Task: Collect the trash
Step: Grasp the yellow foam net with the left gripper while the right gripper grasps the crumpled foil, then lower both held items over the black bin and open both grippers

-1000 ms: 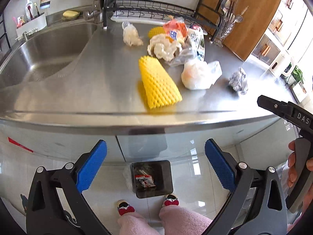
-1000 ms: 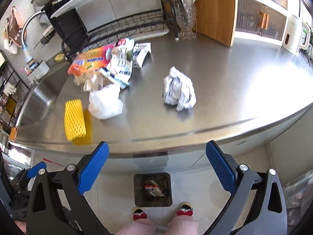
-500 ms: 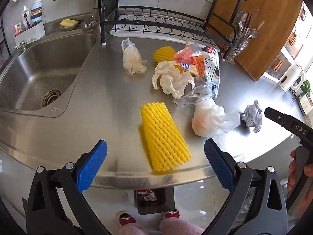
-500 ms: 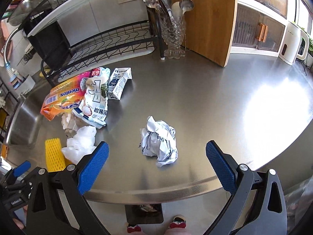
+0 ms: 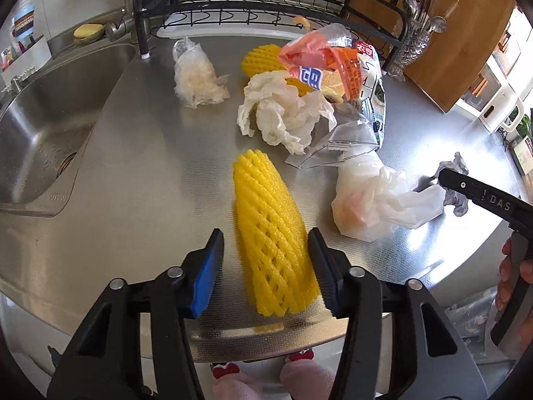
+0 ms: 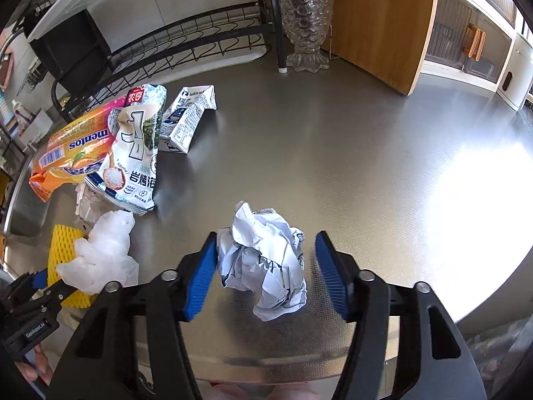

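If either grip closes off-centre, the light trash could squirt sideways across the steel counter (image 5: 140,153), since the yellow foam net (image 5: 273,240) sits nearer one pad and the crumpled paper ball (image 6: 266,260) touches only one. Near the counter's front edge, the left gripper (image 5: 266,266) straddles the net, part-open. The right gripper (image 6: 265,266) brackets the ball, seemingly not yet squeezing.
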### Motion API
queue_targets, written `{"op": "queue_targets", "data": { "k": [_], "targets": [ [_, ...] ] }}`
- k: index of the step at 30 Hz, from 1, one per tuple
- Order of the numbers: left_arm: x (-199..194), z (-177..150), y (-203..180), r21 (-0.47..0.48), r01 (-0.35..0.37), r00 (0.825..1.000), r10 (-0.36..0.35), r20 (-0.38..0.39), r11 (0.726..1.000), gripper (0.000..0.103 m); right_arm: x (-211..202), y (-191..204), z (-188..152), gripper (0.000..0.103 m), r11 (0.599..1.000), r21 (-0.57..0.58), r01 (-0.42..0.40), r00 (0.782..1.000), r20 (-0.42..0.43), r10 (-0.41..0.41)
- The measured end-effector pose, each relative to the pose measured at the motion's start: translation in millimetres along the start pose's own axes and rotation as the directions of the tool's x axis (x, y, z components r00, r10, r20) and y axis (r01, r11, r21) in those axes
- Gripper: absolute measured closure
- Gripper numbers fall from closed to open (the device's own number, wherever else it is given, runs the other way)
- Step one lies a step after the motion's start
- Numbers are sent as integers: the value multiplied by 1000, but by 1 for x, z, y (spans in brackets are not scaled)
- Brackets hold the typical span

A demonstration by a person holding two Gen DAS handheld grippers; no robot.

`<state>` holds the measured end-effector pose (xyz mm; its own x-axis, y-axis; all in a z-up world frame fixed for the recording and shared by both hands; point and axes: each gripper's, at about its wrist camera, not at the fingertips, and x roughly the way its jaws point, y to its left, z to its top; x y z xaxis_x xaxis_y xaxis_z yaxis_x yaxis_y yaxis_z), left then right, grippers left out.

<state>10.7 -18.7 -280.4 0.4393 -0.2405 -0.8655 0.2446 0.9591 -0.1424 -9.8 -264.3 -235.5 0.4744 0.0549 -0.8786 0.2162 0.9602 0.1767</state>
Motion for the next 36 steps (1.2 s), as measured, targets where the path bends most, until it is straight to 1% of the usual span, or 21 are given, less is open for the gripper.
{"op": "queue_targets", "data": {
  "k": [1,2,4,6,9,16,20,25,28,30,32,36],
  "targets": [
    [1,1,-2,5,9,1000,-9,-2,1000,68,0,2,-1,54,1000,-11,6,1000,6,-6],
    [0,1,-3,8,19,1000,-19,1,1000,72,0,4,-2,54,1000,-21,14,1000,13,-13],
    [-2,2,-6,16,28,1000,-28,10,999,89,-2,7,-4,56,999,-35,13,1000,18,-12],
    [-4,2,-7,22,31,999,-32,14,999,93,-3,8,-7,56,999,-35,-3,1000,15,4],
    [-11,0,-8,34,41,999,-42,15,999,94,-9,11,-11,57,999,-42,-22,1000,12,22],
    [-43,-17,-8,39,16,999,-18,45,999,94,-41,24,-20,57,996,-54,-65,997,39,67],
    [-65,-37,-7,28,10,998,-12,58,1000,94,-62,34,-35,57,993,-67,-96,994,51,99],
    [-87,-70,-9,22,31,998,-32,61,999,94,-83,47,-65,57,987,-91,-130,990,43,134],
    [-92,-91,-10,20,42,998,-43,46,999,94,-89,52,-86,57,985,-102,-136,990,29,140],
    [-90,-107,-12,17,57,998,-57,25,998,94,-86,55,-100,57,983,-108,-147,989,3,148],
    [-85,-122,-14,19,72,997,-71,-5,997,94,-81,59,-115,57,982,-118,-150,989,-31,147],
    [-62,-153,-15,14,84,993,-83,-80,996,94,-58,61,-143,57,982,-97,-160,982,-117,148]
  ]
}}
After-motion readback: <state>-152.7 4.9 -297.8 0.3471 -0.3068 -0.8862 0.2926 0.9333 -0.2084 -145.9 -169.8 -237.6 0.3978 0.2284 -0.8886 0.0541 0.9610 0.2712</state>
